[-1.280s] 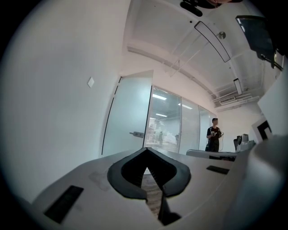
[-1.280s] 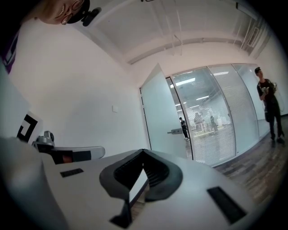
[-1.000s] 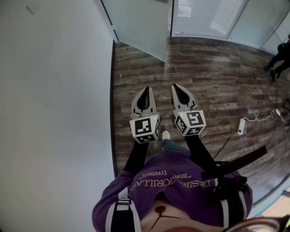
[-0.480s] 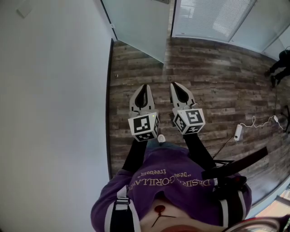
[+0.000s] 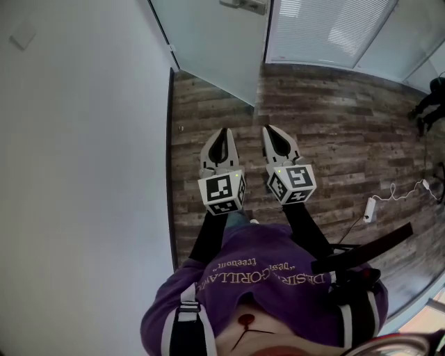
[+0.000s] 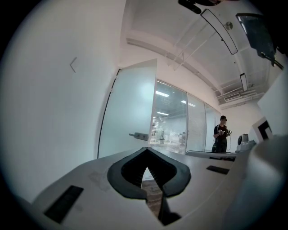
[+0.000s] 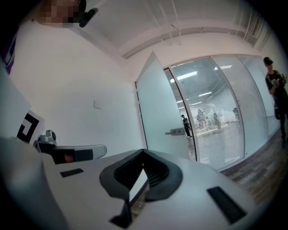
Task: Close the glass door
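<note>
The frosted glass door [image 5: 215, 49] stands open ahead, angled out from the white wall, with its metal handle [image 5: 245, 5] at the top edge of the head view. In the left gripper view the door [image 6: 128, 112] and handle [image 6: 139, 135] lie straight ahead. The right gripper view has the door [image 7: 159, 112] and handle [image 7: 176, 131] just right of centre. My left gripper [image 5: 223, 131] and right gripper [image 5: 272, 128] are held side by side over the wood floor, well short of the door. Both are shut with nothing in them, jaw tips meeting [image 6: 146, 149] [image 7: 143, 151].
A white wall [image 5: 83, 139] runs along the left. A glass partition with blinds [image 5: 327, 28] stands right of the door. A power strip with its cable [image 5: 369, 208] lies on the floor at right. A person in black [image 6: 221, 134] stands farther off.
Both grippers have travelled forward together toward the door. The door now sits closer, and its handle has come into the top of the head view.
</note>
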`<state>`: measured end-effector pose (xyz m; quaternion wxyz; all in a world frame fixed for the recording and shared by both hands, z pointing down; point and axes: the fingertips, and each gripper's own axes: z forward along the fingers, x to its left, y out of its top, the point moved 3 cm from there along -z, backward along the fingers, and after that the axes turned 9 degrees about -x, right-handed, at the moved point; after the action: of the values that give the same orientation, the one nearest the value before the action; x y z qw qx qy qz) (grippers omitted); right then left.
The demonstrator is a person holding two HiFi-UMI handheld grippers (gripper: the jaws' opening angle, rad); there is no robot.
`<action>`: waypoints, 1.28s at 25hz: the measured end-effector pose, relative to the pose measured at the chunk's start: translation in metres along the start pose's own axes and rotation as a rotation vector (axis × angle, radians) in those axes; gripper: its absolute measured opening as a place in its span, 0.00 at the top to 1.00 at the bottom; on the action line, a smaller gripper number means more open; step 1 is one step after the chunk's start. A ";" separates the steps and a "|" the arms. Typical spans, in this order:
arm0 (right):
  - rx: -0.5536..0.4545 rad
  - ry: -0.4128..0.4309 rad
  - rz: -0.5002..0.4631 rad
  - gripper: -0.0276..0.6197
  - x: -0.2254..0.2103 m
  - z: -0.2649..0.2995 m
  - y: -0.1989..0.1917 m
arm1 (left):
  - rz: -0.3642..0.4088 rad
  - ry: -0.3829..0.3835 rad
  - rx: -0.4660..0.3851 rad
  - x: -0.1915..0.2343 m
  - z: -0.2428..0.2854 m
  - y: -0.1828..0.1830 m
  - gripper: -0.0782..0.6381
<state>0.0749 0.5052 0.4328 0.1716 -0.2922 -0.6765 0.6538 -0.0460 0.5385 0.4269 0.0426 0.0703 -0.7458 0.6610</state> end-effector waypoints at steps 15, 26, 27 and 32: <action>-0.029 -0.078 -0.002 0.97 -0.028 0.153 -0.007 | -0.020 -0.093 0.014 0.078 0.142 -0.003 0.89; 0.001 -0.108 -0.014 0.97 -0.065 0.218 -0.019 | -0.035 -0.128 0.048 0.098 0.217 -0.028 0.89; 0.001 -0.107 -0.013 0.97 -0.071 0.226 -0.020 | -0.036 -0.123 0.048 0.099 0.225 -0.030 0.89; 0.006 -0.091 -0.014 0.97 -0.104 0.270 -0.019 | -0.025 -0.116 0.052 0.101 0.280 -0.038 0.89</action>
<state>-0.0144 0.2295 0.4443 0.1462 -0.2571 -0.6835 0.6673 -0.1310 0.2511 0.4451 0.0055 0.1187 -0.7288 0.6743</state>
